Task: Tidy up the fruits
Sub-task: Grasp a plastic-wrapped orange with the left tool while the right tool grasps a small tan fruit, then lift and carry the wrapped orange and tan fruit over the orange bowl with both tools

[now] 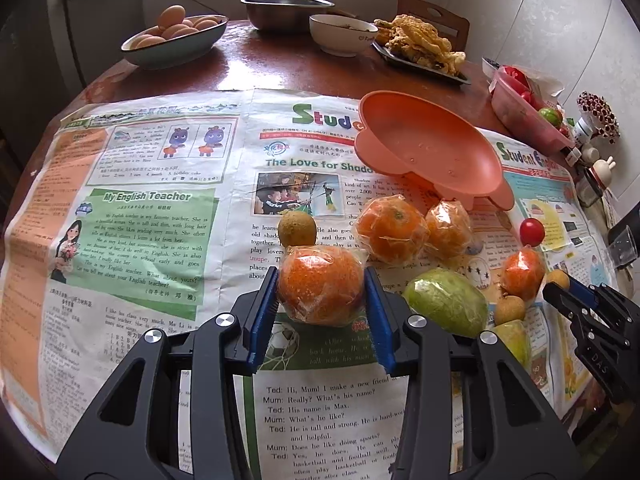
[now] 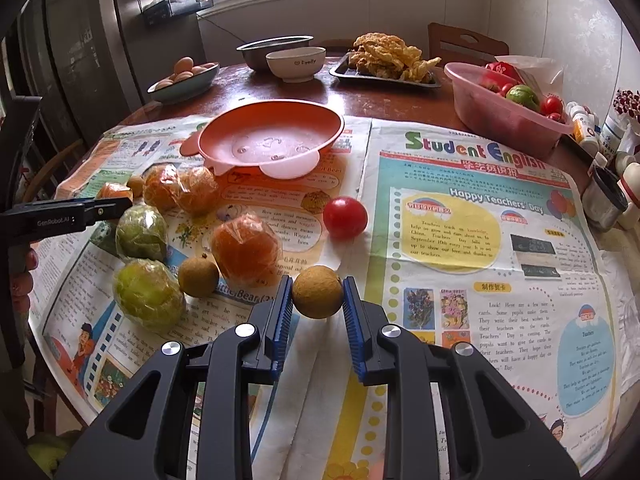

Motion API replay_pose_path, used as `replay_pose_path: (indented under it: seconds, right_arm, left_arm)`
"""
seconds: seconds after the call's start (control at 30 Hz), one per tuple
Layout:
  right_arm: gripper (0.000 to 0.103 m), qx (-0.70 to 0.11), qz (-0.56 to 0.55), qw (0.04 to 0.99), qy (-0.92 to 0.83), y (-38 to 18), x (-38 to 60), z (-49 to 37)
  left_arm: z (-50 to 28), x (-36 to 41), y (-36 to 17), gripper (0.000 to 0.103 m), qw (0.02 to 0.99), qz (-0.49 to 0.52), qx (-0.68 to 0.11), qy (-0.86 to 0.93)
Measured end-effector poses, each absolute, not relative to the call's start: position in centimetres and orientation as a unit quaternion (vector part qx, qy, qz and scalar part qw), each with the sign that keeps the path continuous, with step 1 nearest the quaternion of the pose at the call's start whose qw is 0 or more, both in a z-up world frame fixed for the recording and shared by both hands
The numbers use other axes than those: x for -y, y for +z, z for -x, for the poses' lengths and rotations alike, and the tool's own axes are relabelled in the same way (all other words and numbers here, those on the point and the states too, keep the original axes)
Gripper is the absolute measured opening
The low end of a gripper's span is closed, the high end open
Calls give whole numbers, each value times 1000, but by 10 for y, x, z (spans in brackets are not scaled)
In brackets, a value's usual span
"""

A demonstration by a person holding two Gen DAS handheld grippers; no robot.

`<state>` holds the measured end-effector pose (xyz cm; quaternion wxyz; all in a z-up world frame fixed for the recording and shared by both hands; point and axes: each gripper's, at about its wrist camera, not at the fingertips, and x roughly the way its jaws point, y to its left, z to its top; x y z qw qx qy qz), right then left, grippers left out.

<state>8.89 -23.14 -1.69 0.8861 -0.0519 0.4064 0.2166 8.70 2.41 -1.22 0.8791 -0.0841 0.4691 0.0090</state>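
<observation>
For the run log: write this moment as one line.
left gripper: shut on orange | right gripper: shut on longan | plate: empty

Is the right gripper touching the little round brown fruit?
Touching. The right wrist view shows the right gripper with both blue ribbed pads pressed against the sides of the small round brown fruit, with no gap on either side.

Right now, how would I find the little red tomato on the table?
Find the orange dish on the newspaper. Just in front of it, toward its right side, sits the tomato, alone on the paper. It is the only smooth, shiny red ball there; the oranges nearby wear plastic wrap.
</observation>
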Motion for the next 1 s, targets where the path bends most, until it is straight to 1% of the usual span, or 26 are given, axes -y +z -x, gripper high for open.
replay_pose_path:
  seconds: [0.23, 0.53, 1.0]
  right_arm:
    - [24, -393, 45, 888, 233, -2, 227, -93]
    - [24, -374, 46, 890, 258, 18, 211, -111]
    - [24, -383, 54, 879, 280, 19, 184, -149]
  left_arm:
    - [-89, -21, 5, 33, 886, 81, -456, 3]
    - [-115, -10, 17, 33, 887, 75, -455, -13]
    - [-169, 2, 18, 33, 879, 68, -471, -36]
